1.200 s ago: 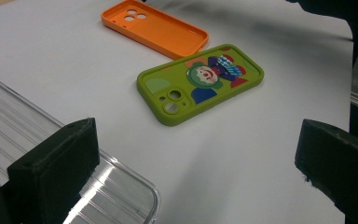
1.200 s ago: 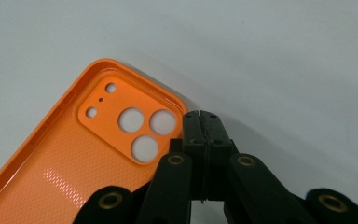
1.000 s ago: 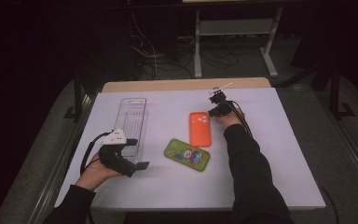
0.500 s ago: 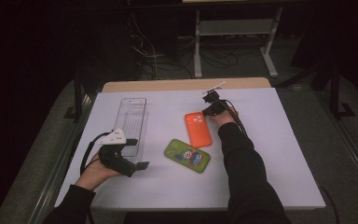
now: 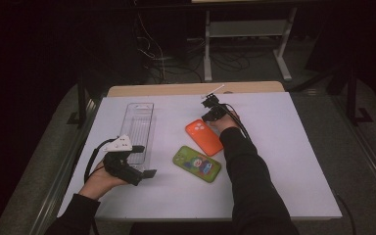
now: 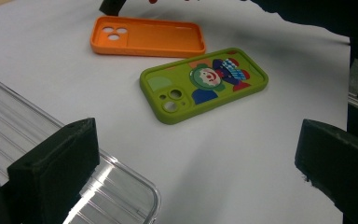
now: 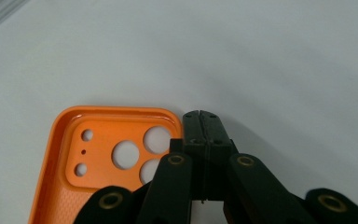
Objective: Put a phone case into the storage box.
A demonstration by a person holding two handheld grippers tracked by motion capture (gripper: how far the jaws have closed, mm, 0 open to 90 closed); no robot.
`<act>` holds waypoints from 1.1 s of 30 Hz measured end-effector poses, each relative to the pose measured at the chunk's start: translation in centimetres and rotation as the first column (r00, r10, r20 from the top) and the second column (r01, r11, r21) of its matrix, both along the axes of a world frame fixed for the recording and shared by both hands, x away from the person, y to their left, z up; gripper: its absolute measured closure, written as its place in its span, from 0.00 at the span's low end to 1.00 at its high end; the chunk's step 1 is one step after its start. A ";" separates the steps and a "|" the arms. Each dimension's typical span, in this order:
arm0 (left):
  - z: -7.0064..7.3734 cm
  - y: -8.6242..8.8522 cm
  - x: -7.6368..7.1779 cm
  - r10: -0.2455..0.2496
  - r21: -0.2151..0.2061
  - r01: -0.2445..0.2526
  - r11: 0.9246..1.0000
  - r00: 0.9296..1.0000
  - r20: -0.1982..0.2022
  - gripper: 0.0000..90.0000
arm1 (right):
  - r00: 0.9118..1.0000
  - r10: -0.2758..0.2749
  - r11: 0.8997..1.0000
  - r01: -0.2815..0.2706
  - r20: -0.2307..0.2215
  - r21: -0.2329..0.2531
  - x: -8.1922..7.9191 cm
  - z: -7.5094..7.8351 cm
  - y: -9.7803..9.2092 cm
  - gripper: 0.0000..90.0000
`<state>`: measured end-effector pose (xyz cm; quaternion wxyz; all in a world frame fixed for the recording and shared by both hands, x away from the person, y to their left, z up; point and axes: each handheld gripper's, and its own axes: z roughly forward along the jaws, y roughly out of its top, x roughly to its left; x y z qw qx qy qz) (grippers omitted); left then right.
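Tray (image 5: pixel 139 126) lies bare beside left claw (image 5: pixel 149 173).

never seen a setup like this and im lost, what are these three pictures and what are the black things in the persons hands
A person sits at a white table with a hand-held two-jaw gripper in each hand. The high view looks down from above the table. The other two pictures come from cameras riding on the grippers, looking along their black jaws. The left gripper is open and empty, beside a clear plastic tray. The right gripper has its jaws pressed shut at the camera-hole corner of an orange phone case, which lies hollow side up; whether it pinches the rim is unclear. A green cartoon phone case lies nearby.
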<state>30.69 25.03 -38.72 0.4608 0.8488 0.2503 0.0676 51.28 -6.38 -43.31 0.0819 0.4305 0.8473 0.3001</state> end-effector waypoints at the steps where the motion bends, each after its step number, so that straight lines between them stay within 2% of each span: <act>1: 0.0 0.0 0.0 0.002 0.001 -0.002 1.000 1.000 -0.002 0.00 | 1.000 0.022 1.000 -0.022 0.004 -0.007 0.0 0.0 0.5 0.98; 3: 0.0 0.0 0.0 0.002 -0.001 -0.002 1.000 1.000 -0.002 0.00 | 1.000 0.020 1.000 -0.020 -0.005 0.004 -0.1 0.1 0.9 0.98; 4: 0.0 0.0 0.0 0.002 0.000 -0.002 1.000 1.000 -0.002 0.00 | 0.999 0.048 0.999 -0.048 0.004 -0.002 -0.2 0.0 1.4 0.98; 6: 0.0 0.0 -0.1 0.002 0.000 -0.002 1.000 1.000 -0.003 0.00 | 0.999 0.038 0.999 -0.037 -0.011 0.008 -0.3 0.1 1.7 0.98; 7: 0.0 0.0 0.0 0.002 0.000 -0.002 1.000 1.000 -0.002 0.00 | 0.999 0.041 0.999 -0.041 -0.001 0.006 -0.3 0.0 2.0 0.98; 13: 0.0 -0.1 0.0 -0.004 0.008 0.004 1.000 1.000 -0.004 0.00 | 0.995 0.097 0.995 -0.096 -0.012 0.033 -0.8 0.0 2.8 0.98; 15: 0.0 -0.1 0.0 -0.003 0.008 0.003 1.000 1.000 -0.001 0.00 | 0.995 0.098 0.995 -0.098 0.000 0.022 -0.9 -0.1 3.0 0.98; 18: 0.0 0.0 0.0 0.000 0.006 0.000 1.000 1.000 0.000 0.00 | 0.996 0.095 0.995 -0.095 0.002 0.033 -1.0 0.0 2.9 0.98; 21: -0.1 0.0 0.1 -0.002 0.009 0.002 1.000 1.000 0.000 0.00 | 0.993 0.114 0.993 -0.114 0.010 0.034 -1.6 1.0 2.5 0.98; 25: -0.1 0.1 0.0 0.003 0.012 -0.003 1.000 1.000 -0.005 0.00 | 0.991 0.123 0.991 -0.125 0.052 0.041 -2.6 2.4 1.5 0.94; 27: -0.1 0.0 0.0 0.001 0.014 -0.001 1.000 1.000 -0.004 0.00 | 0.991 0.122 0.991 -0.124 0.051 0.050 -2.9 2.7 1.1 0.92; 32: -0.2 -0.1 0.1 0.002 0.019 -0.002 1.000 1.000 -0.004 0.00 | 0.992 0.112 0.990 -0.117 0.059 0.082 -5.0 3.7 -1.3 0.81; 33: -0.2 -0.1 0.0 0.003 0.017 -0.003 1.000 1.000 -0.004 0.00 | 0.992 0.110 0.990 -0.115 0.068 0.086 -5.9 3.8 -2.3 0.77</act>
